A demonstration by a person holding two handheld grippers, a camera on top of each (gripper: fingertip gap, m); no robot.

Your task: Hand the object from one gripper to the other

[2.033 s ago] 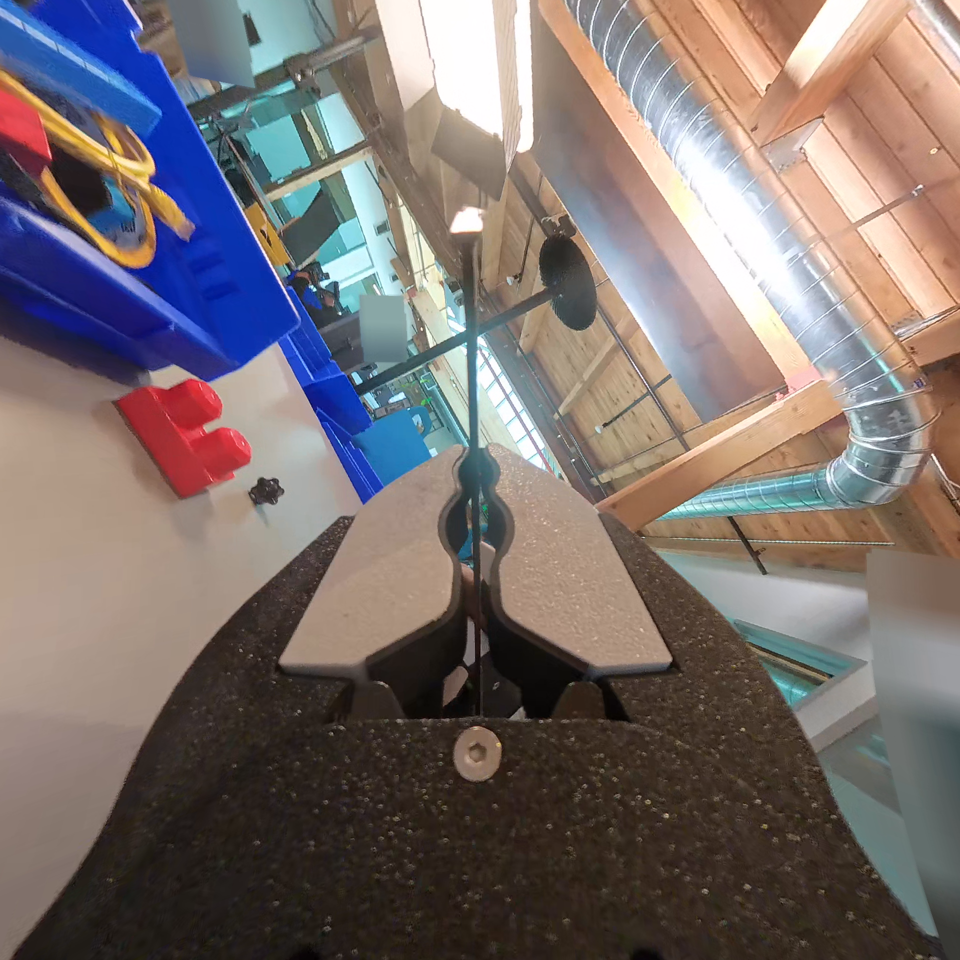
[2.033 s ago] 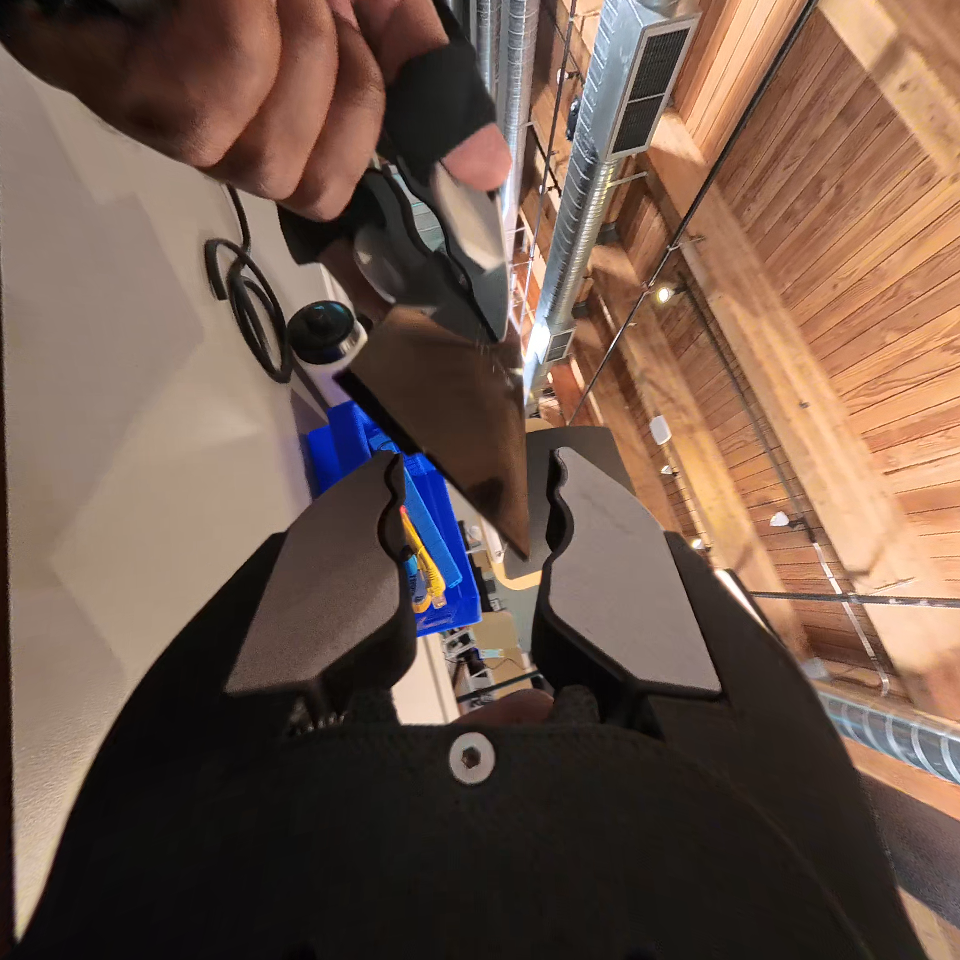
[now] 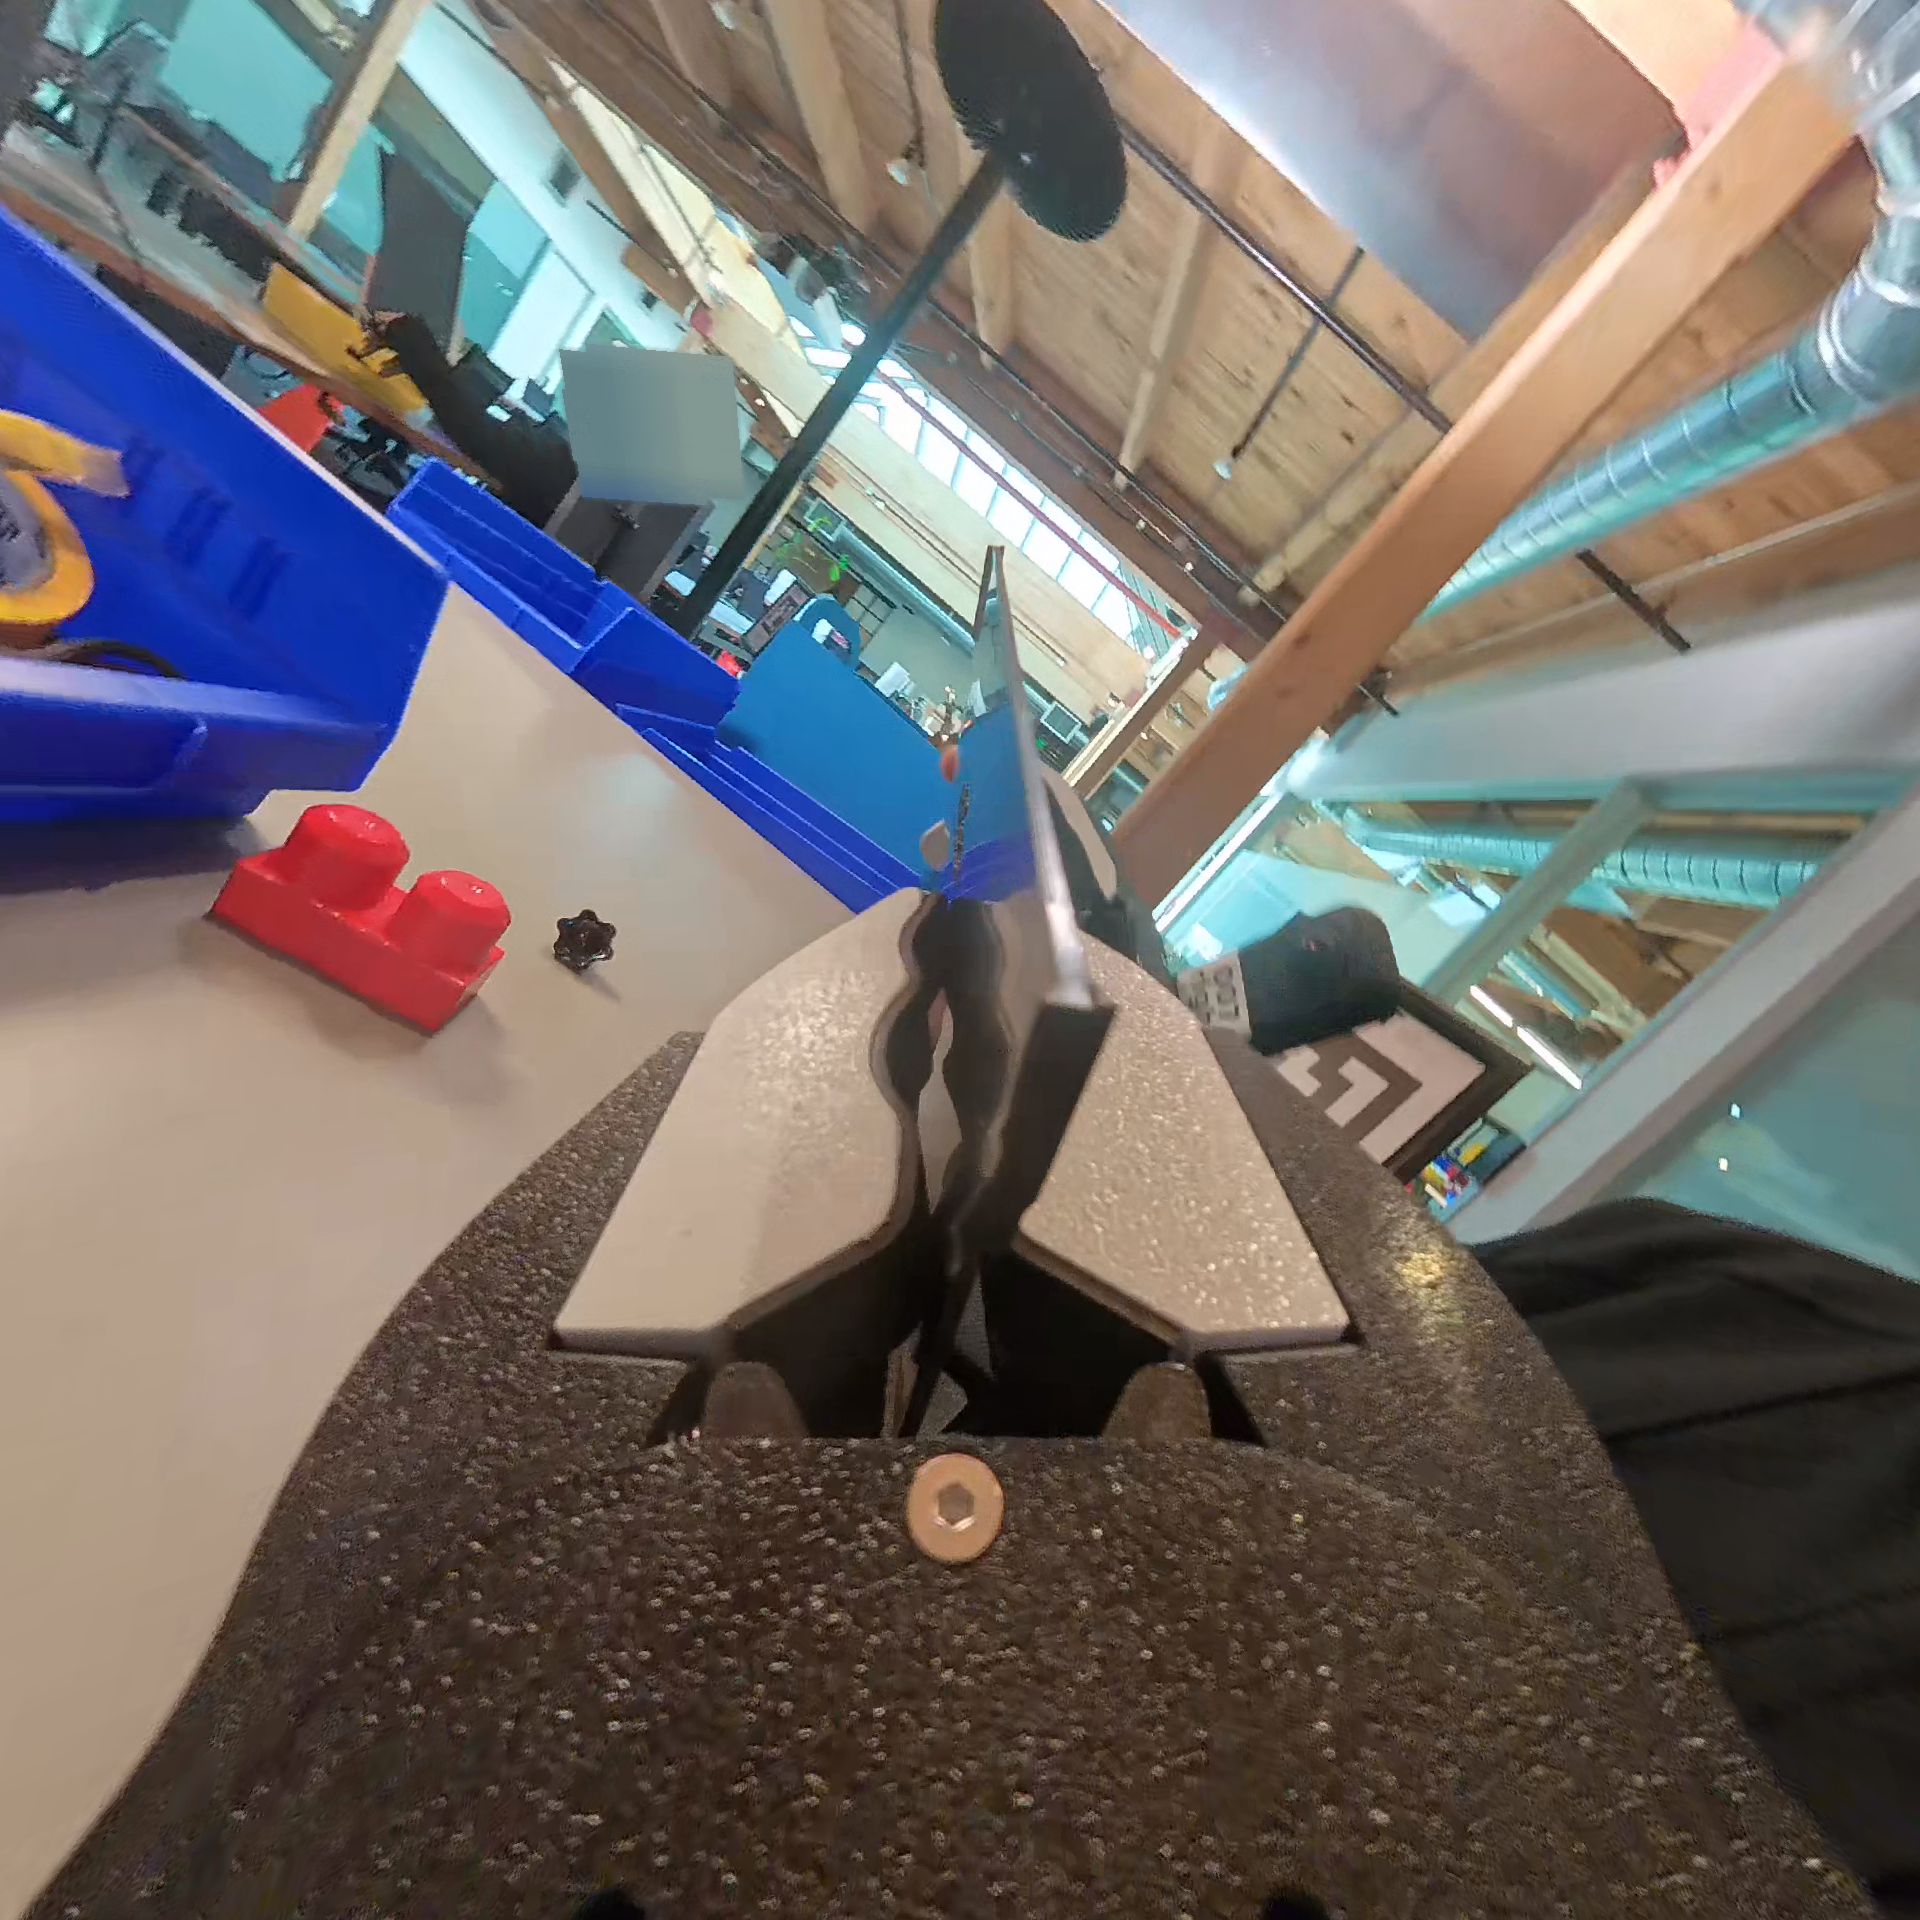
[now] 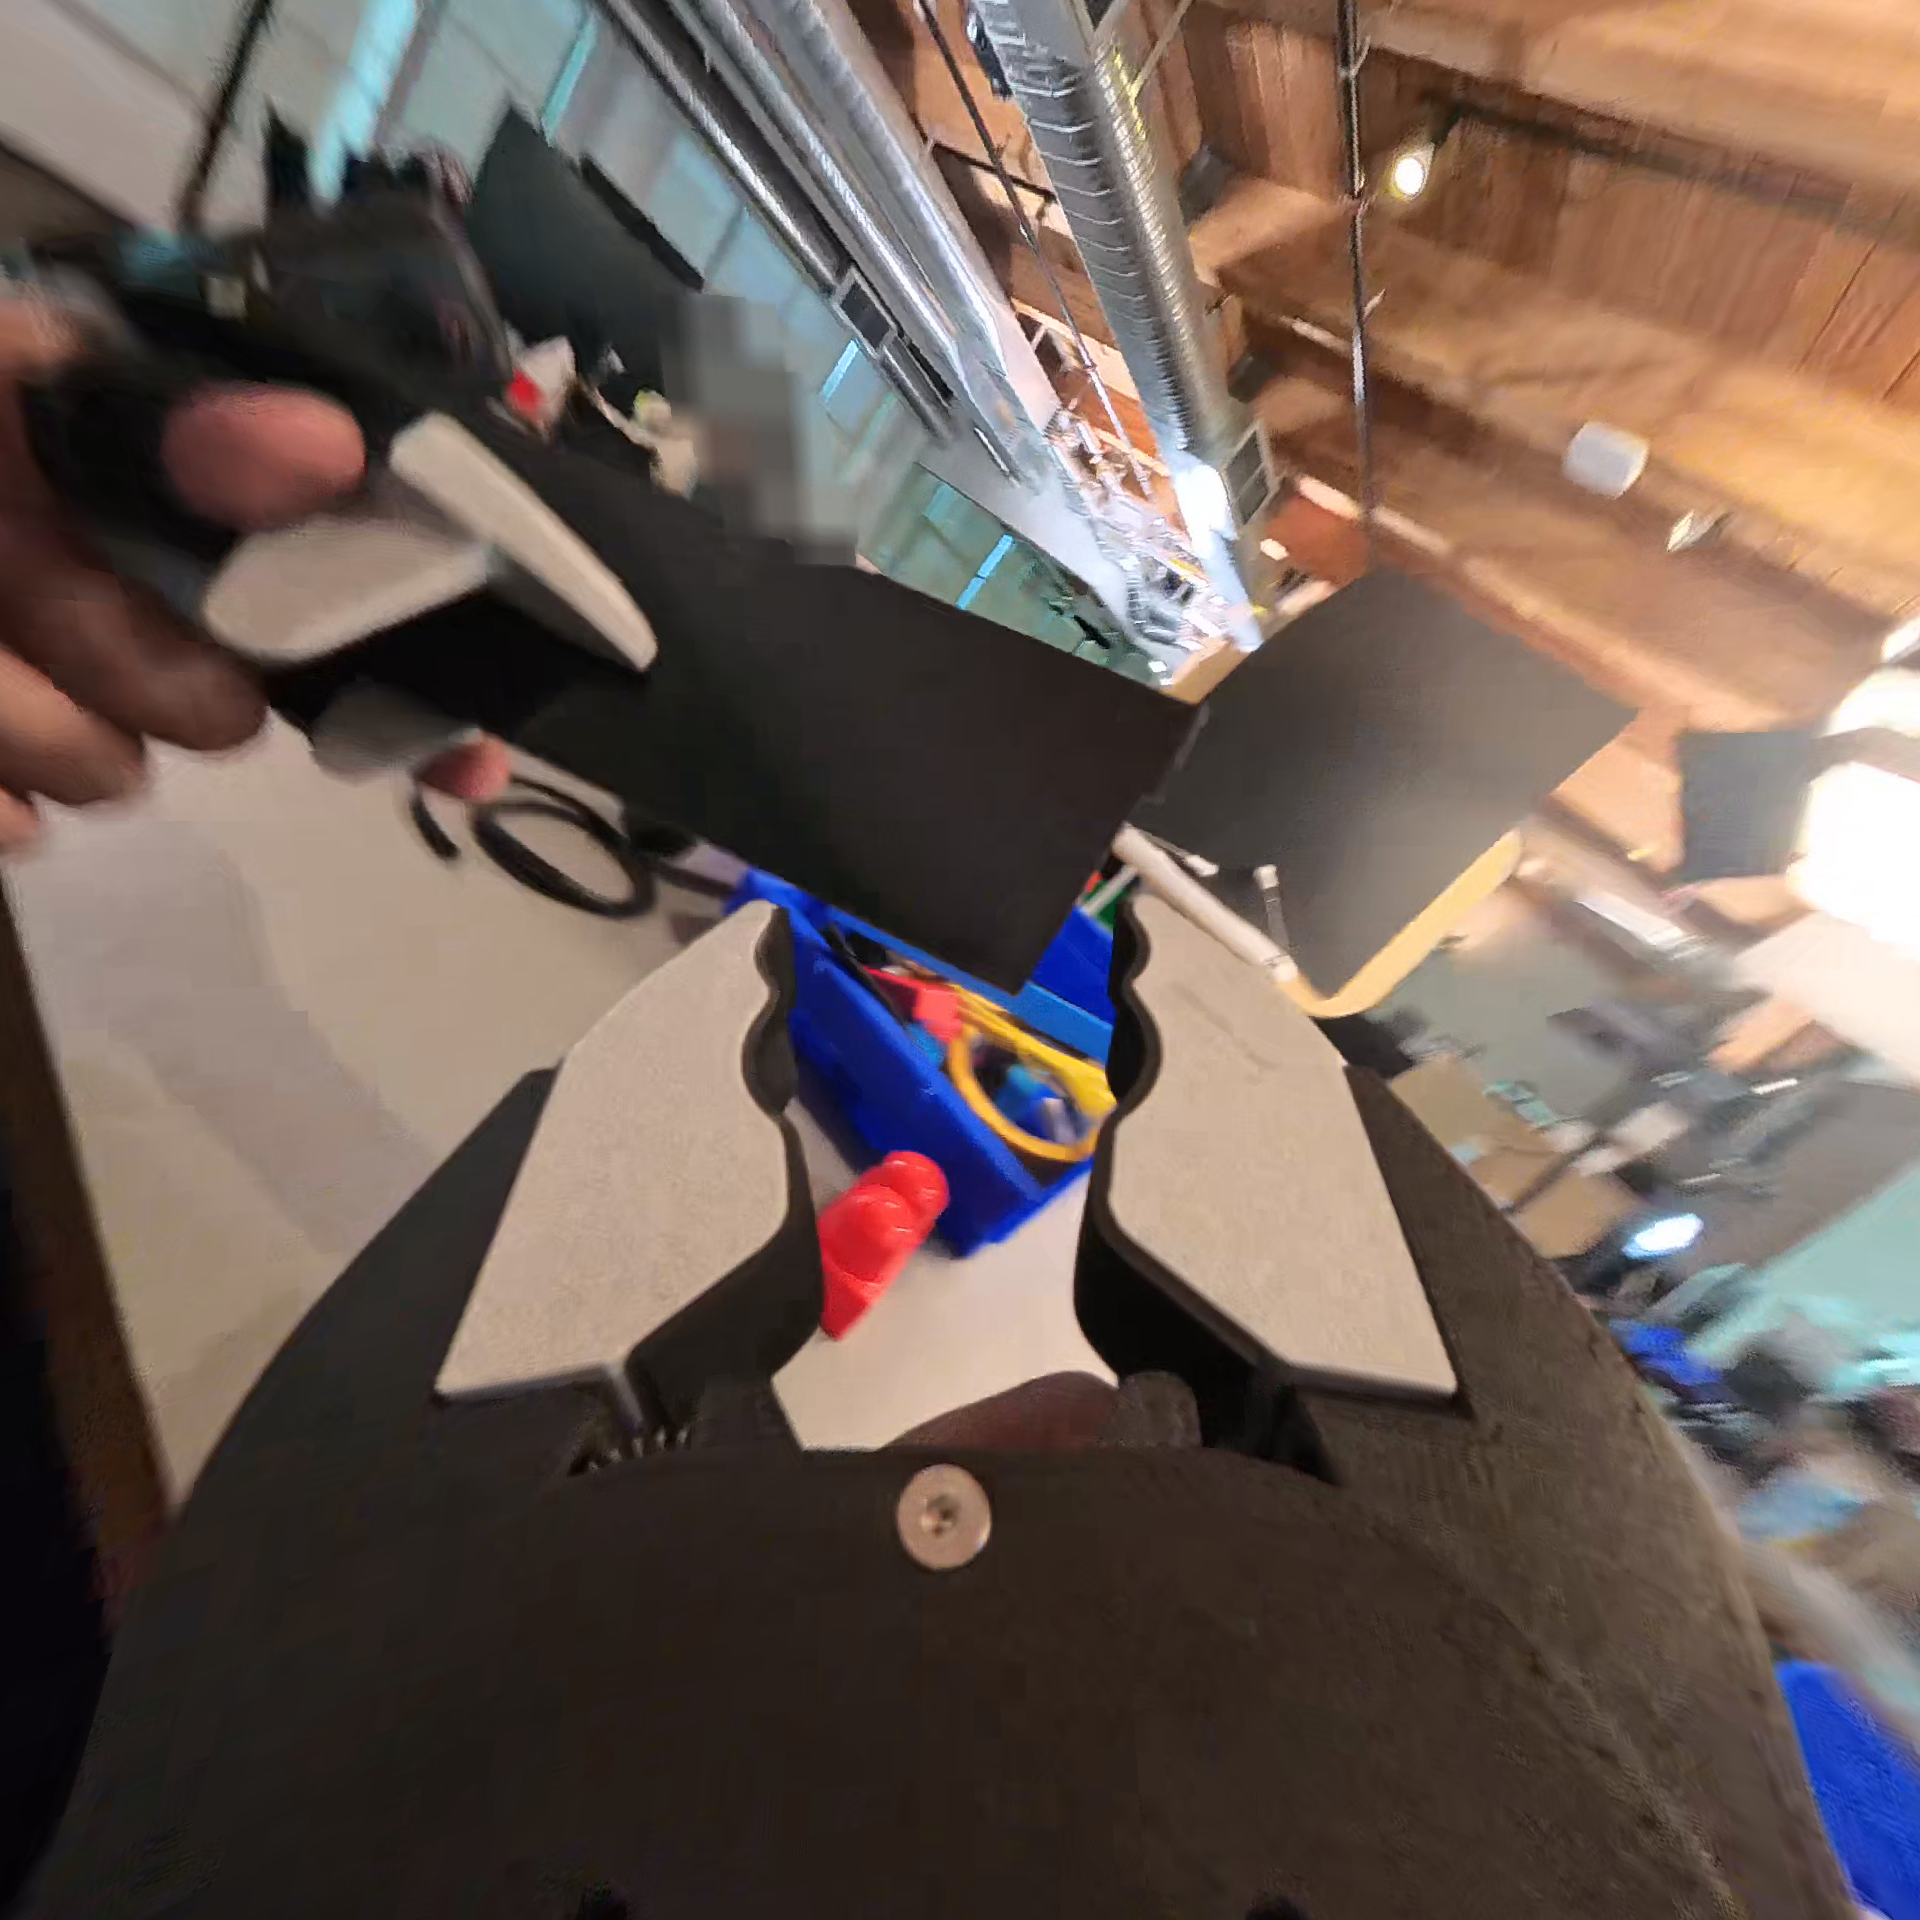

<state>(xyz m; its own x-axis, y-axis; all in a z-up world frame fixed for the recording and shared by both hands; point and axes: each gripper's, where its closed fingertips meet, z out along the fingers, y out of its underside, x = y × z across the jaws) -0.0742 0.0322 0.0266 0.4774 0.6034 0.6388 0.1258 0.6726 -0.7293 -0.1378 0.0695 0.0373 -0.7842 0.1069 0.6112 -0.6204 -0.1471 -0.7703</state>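
The left tool is closed on a thin black plate, gripped edge-on between its grey fingers; the plate juts forward past the tips toward 12 o'clock and leans slightly to 1 o'clock. In the right wrist view the same plate shows as a flat dark sheet, held at its 9 o'clock end by the left tool, with a person's hand around that tool. The plate's free corner hangs just above the gap of the right tool, at about 12 o'clock from its tips, not touching either finger as far as the blur allows. The right tool stands wide open and holds nothing. Below, on the pale desk, lie a red two-stud block and, just beside it at 3 o'clock, a small black knob. Blue bins sit at 10 o'clock, one holding yellow cable.
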